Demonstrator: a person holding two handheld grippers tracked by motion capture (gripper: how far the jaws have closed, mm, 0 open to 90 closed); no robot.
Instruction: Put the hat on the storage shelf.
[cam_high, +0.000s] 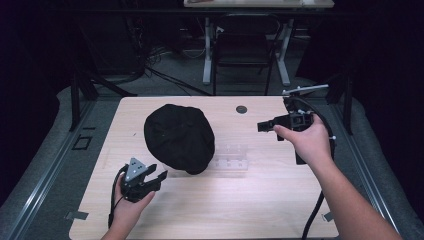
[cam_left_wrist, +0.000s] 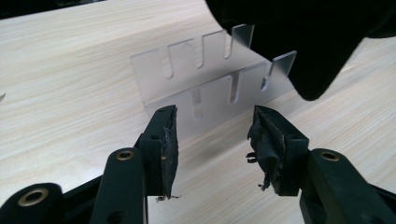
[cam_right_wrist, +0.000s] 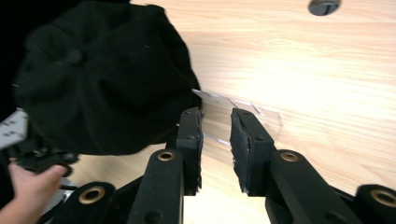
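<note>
A black cap (cam_high: 179, 137) lies in the middle of the wooden table (cam_high: 250, 200), draped over one end of a clear slotted acrylic stand (cam_high: 231, 157). My left gripper (cam_high: 157, 175) sits near the front left, just short of the cap's near edge, open with nothing between its pads. In the left gripper view the stand (cam_left_wrist: 210, 79) is just beyond the open gripper (cam_left_wrist: 212, 135), and the cap (cam_left_wrist: 299, 37) hangs at the upper right. My right gripper (cam_high: 261, 126) hovers at the right, pointing toward the cap, open and empty. The right gripper view shows the cap (cam_right_wrist: 93, 79) and the stand (cam_right_wrist: 233, 109) ahead of that gripper (cam_right_wrist: 217, 135).
A round black grommet (cam_high: 241, 109) is set in the table near its far edge. A dark chair (cam_high: 245, 45) and white desk legs stand on the floor beyond. The person's other hand (cam_right_wrist: 28, 177) appears at the lower left of the right gripper view.
</note>
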